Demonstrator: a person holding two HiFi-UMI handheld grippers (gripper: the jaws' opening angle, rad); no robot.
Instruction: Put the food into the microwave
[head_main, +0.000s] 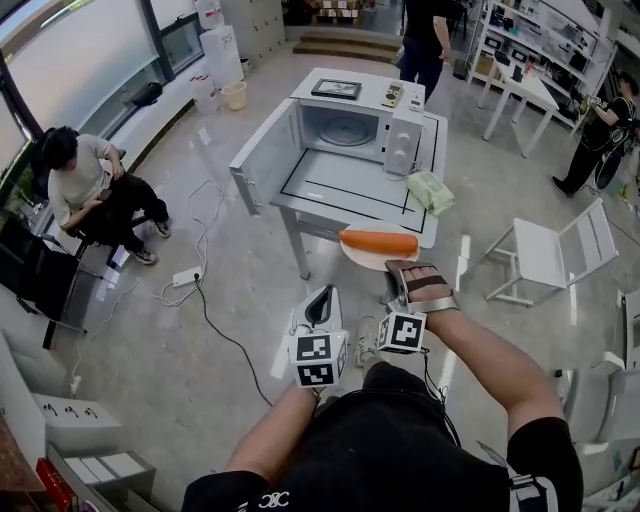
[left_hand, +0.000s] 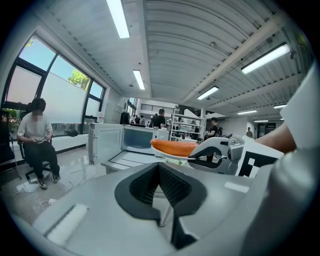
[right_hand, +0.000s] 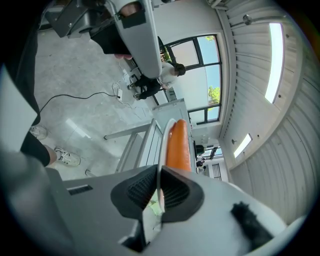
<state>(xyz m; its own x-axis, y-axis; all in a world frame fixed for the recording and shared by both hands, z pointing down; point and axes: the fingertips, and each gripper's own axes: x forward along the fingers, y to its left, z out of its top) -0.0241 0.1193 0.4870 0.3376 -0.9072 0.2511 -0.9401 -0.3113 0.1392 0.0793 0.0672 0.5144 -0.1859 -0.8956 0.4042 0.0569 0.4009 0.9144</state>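
Nearest the body, the left gripper (head_main: 322, 302) has its jaws closed together on nothing. Beside it, the right gripper (head_main: 408, 275) is clenched on the rim of the plate (head_main: 365, 260), its pads pinching the thin edge. The carrot (head_main: 378, 241) lies lengthwise on the plate. The load is held in the air at the near edge of the table (head_main: 330, 205), apparently not resting on it. Farther on, a green cloth (head_main: 430, 190) lies at the table's right side. Behind it stands the microwave (head_main: 405, 145), door (head_main: 262, 165) swung open to the left, cavity free. Step in hand: carrying the food to the microwave. The next move calls for a level plate, clearance past the cloth, and a straight entry through the opening.
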